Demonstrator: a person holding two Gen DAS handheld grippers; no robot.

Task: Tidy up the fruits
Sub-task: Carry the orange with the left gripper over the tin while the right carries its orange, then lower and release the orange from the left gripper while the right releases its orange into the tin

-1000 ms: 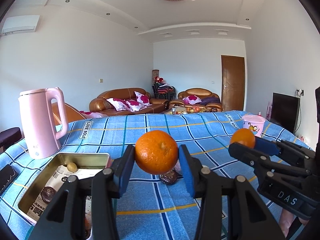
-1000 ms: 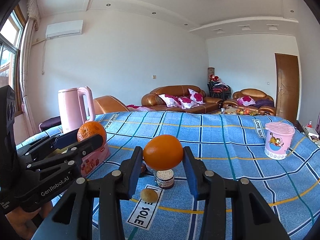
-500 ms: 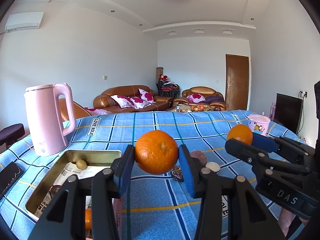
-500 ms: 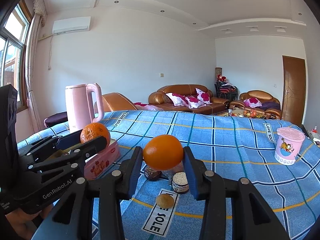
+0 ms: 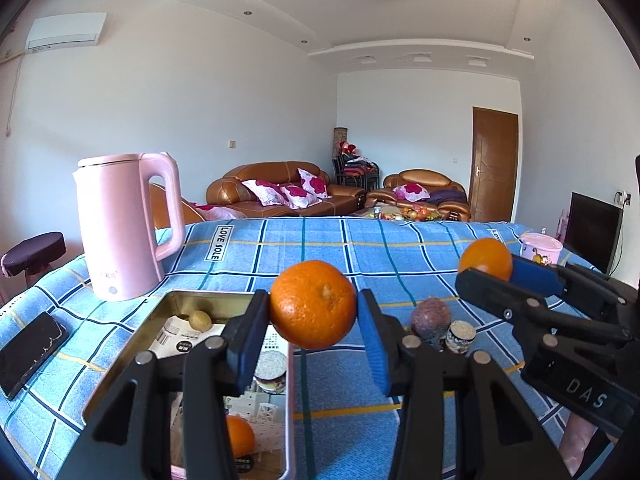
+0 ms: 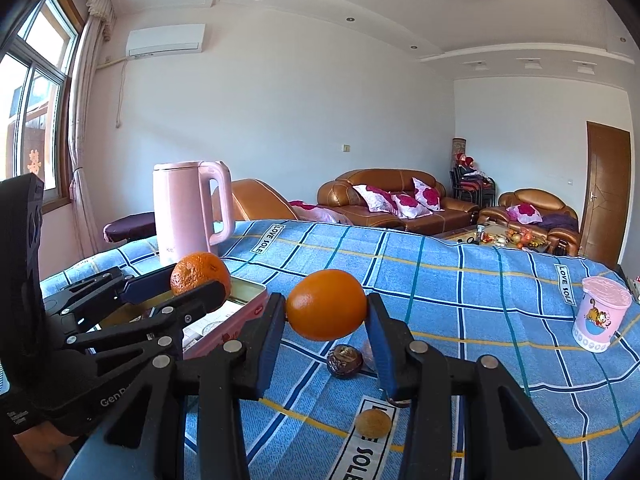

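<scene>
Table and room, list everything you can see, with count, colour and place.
Oranges: three, orange; one in the left tool, one in the right tool, one in the tin.
Tin: one, gold inside, pink outside, table left.
Small round fruit: one, yellowish, in the tin.
Kettle: one, pink, behind the tin.
Phone: one, black, far left.
Dark fruit: one, brown, table centre.
Small fruit: one, tan, near edge.
Cup: one, pink, table right.
Tablecloth: one, blue plaid.
Sofas: brown, back of room.
Left tool: black and blue, shut.
Right tool: black and blue, shut.
</scene>
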